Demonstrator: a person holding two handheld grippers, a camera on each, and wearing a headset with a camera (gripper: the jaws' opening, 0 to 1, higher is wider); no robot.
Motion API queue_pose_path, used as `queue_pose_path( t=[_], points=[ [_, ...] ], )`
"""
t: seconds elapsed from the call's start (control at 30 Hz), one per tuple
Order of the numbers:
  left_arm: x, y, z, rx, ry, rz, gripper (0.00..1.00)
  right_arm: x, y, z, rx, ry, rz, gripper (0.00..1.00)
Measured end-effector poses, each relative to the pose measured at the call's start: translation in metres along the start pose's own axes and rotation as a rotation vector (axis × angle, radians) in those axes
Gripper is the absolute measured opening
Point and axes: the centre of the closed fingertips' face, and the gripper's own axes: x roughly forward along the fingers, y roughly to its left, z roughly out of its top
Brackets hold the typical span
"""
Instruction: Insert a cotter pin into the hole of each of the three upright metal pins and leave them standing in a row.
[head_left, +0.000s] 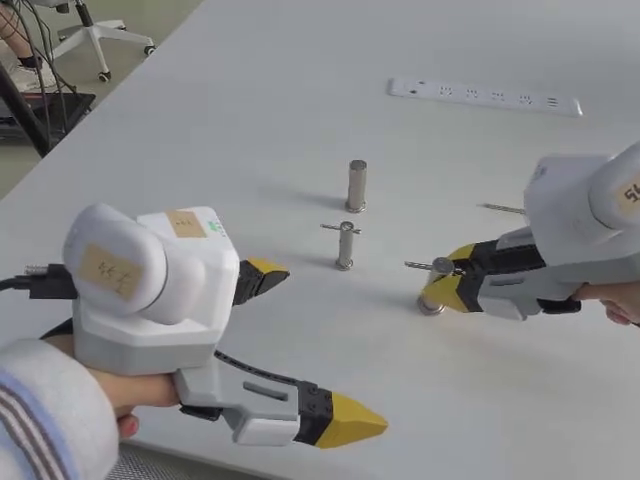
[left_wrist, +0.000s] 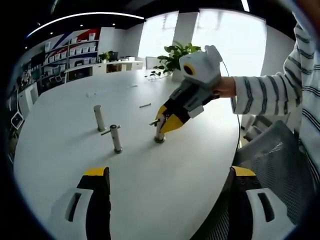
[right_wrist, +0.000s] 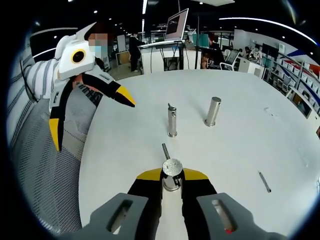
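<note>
Currently the right gripper (head_left: 441, 284), a white body with black-and-yellow fingers (right_wrist: 196, 176), has those fingers drawn in tight on the nearest silver cylindrical metal pin (right_wrist: 171, 170). They clamp it from both sides near its head. The pin's flanged base rests on the white table (head_left: 250, 120). A thin wire cotter pin (head_left: 419, 265) juts sideways from its top.

Middle silver metal pin (head_left: 345, 248): upright, apart from both grippers. A second cotter pin (head_left: 340, 229) crosses through it near the top.

Far silver metal pin (head_left: 357, 186): upright, just beyond the middle one. In the head view the held pin sits off to the right of the line through these two.

Loose cotter pin (head_left: 503, 209): flat on the table beyond the right gripper, well apart from all three pins.

Left gripper (head_left: 322, 346): held low near the table's near-left edge by a hand (head_left: 130, 392) in a striped sleeve (head_left: 40, 420). Its fingers are spread wide with nothing between them, and it is well apart from the pins.

Long white power strip (head_left: 485, 97): lying at the far side of the table.
</note>
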Motion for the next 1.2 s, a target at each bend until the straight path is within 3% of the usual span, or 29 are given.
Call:
queue_pose_path(
  t=[0.5, 1.0, 1.2],
  points=[
    [0.001, 0.002, -0.004, -0.018, 0.022, 0.0, 0.97, 0.004, -0.024, 0.007, 0.037, -0.016, -0.041, 0.08],
    [0.001, 0.0, -0.008, -0.028, 0.039, -0.01, 0.97, 0.006, -0.028, 0.005, 0.042, -0.015, -0.035, 0.08],
    [0.002, 0.0, -0.011, -0.023, 0.047, -0.01, 0.97, 0.007, -0.026, 0.005, -0.014, -0.002, -0.046, 0.09]
  ],
)
